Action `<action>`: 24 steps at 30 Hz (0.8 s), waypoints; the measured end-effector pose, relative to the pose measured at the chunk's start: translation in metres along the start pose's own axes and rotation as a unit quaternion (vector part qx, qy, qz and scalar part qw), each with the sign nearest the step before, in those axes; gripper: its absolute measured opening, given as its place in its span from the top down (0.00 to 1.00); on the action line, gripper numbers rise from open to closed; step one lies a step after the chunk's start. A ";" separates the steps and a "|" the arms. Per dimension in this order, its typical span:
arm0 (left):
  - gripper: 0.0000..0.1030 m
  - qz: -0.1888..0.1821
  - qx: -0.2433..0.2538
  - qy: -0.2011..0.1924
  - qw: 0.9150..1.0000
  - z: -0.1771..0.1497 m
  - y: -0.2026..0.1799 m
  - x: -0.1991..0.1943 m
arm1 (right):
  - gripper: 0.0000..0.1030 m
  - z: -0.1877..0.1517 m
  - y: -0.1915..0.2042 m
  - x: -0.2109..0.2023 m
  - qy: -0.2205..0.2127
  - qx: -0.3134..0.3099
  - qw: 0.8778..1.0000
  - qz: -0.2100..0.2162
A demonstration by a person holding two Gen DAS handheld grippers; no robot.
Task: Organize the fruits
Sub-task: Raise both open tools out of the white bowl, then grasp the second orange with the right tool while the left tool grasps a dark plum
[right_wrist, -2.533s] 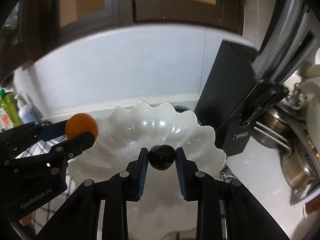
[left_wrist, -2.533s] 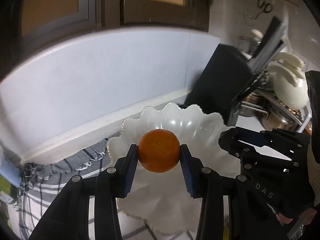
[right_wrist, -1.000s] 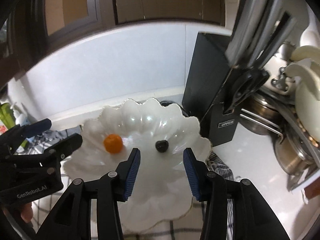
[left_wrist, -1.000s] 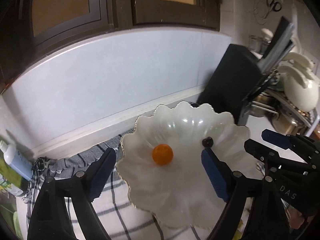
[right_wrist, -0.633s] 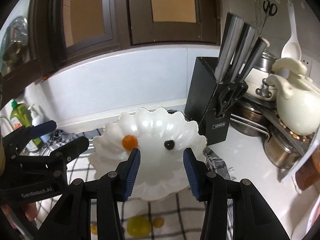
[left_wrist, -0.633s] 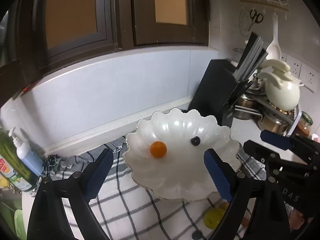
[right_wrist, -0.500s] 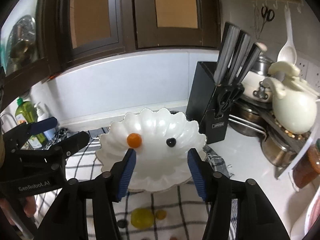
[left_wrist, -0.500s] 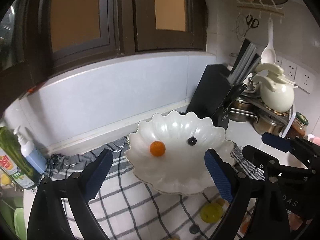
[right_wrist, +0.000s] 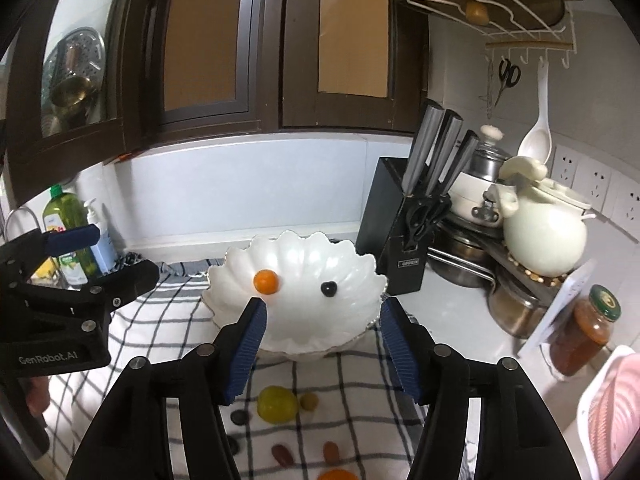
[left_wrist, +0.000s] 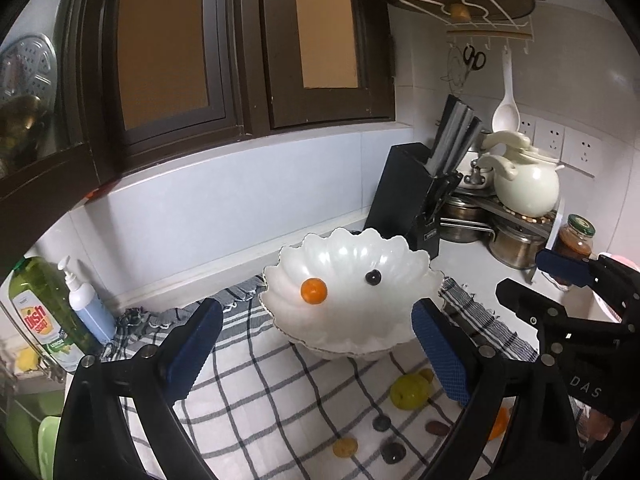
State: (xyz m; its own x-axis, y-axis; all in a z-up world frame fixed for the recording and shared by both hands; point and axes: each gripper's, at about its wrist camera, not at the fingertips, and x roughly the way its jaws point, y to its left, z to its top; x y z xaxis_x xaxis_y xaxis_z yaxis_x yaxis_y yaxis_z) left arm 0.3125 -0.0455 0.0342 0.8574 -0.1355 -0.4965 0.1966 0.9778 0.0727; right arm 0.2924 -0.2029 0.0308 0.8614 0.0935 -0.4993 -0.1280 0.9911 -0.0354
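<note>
A white scalloped bowl stands on a checked cloth. In it lie a small orange fruit on the left and a dark round fruit on the right. My left gripper is open and empty, held back above the cloth. My right gripper is open and empty too, in front of the bowl. Loose fruits lie on the cloth near me: a yellow-green one, several small dark, brown and yellow ones, and an orange one.
A black knife block stands right of the bowl, with pots and a cream kettle beyond. A sauce jar and a pink rack are at right. Soap bottles stand at left.
Both grippers let go of their fruits into the bowl, opened wide, and pulled back and up. The cloth with loose fruits came into view.
</note>
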 end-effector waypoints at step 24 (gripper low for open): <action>0.06 -0.032 0.022 0.014 0.999 -0.058 -0.024 -0.027 | 0.42 -0.061 -0.011 -0.026 0.033 0.027 0.999 0.005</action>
State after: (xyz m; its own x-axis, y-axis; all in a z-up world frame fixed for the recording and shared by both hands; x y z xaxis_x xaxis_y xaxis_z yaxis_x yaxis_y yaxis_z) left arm 0.2571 -0.0564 -0.0049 0.8292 -0.1916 -0.5250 0.2710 0.9594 0.0779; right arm 0.2416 -0.2224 -0.0084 0.8251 0.0991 -0.5562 -0.1084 0.9940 0.0163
